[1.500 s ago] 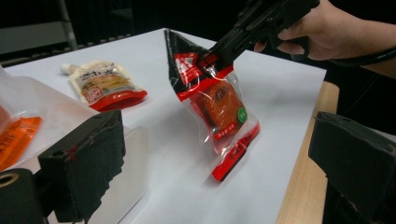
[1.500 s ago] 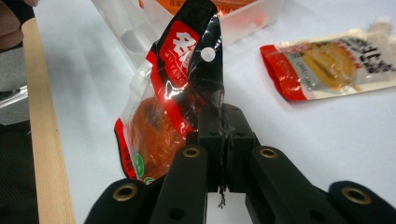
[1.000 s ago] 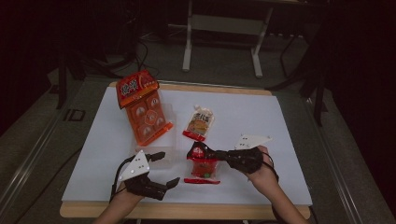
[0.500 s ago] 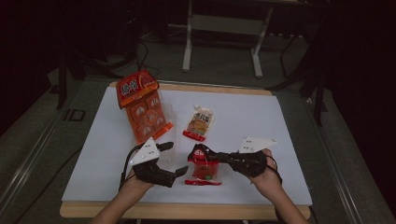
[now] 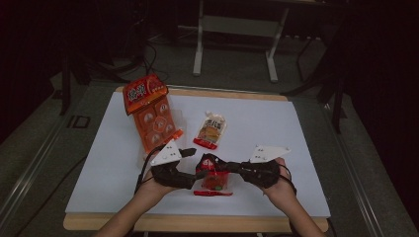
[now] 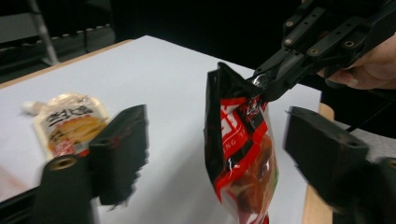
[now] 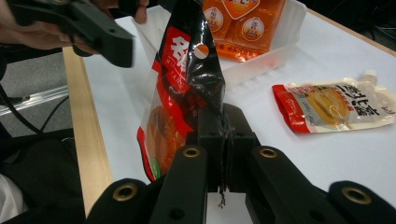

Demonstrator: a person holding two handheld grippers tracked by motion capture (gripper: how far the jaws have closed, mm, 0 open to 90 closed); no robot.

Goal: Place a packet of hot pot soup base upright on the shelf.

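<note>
The snack bag [image 6: 240, 154] was black and red with white lettering, its lower half clear over orange-red contents. The pouch [image 5: 212, 129] was pale cream with a yellow picture and a red bottom band. The orange pack [image 5: 150, 111] showed rows of small orange sachets. The worktop [image 5: 257, 123] was white, edged in light wood. Both tools [image 5: 195, 168] [image 5: 232, 169] were black.

Counted on the white table [image 5: 113, 163]: one red-and-black snack bag [image 5: 213, 174], one pale spouted pouch with a red bottom edge [image 5: 212, 130], and one clear tray [image 5: 157, 132] of orange packets under a single orange header card. Six packets showed through the tray, in two columns of three. Two hand-held grippers were present, the left gripper [image 5: 190, 165] and the right gripper [image 5: 225, 167], one per hand.
</note>
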